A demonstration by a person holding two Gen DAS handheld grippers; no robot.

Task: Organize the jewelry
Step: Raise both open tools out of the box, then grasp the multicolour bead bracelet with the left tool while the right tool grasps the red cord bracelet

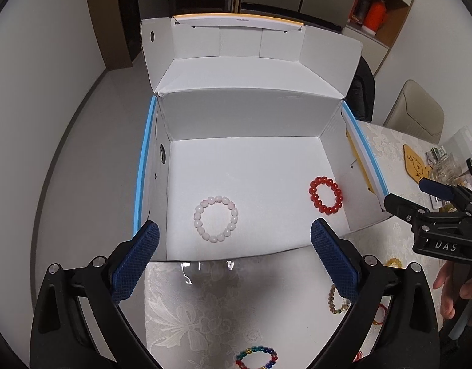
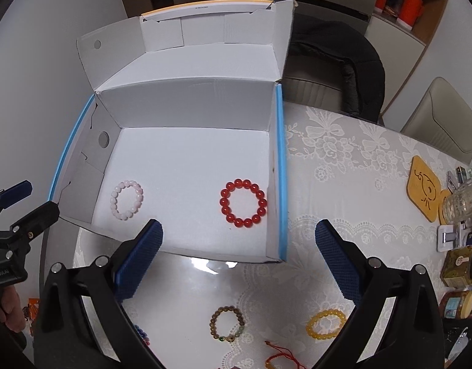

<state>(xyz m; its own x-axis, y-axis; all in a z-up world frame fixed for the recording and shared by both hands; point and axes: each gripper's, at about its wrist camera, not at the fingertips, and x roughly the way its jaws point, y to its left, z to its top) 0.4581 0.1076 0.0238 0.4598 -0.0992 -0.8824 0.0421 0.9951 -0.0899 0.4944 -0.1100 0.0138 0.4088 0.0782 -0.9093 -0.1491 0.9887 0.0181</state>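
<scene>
An open white cardboard box (image 1: 312, 113) (image 2: 192, 104) with blue edges stands on the table. On its floor lie a pale pink bead bracelet (image 1: 216, 218) (image 2: 127, 200) at the left and a red bead bracelet (image 1: 325, 195) (image 2: 243, 203) at the right. My left gripper (image 1: 235, 259) hangs open and empty above the box's near edge. My right gripper (image 2: 239, 259) is open and empty too, over the box's near right corner. On the tablecloth nearer me lie a rainbow bracelet (image 1: 256, 357), a brown bead bracelet (image 2: 228, 323) (image 1: 339, 300) and a yellow one (image 2: 325, 323).
A red cord bracelet (image 2: 277, 357) lies at the near edge. A wooden coaster (image 2: 425, 188), a glass (image 2: 462, 200) and jars (image 2: 458, 266) crowd the table's right side. Chairs (image 2: 334, 70) stand behind the table. The box's lid (image 1: 236, 40) stands upright at the back.
</scene>
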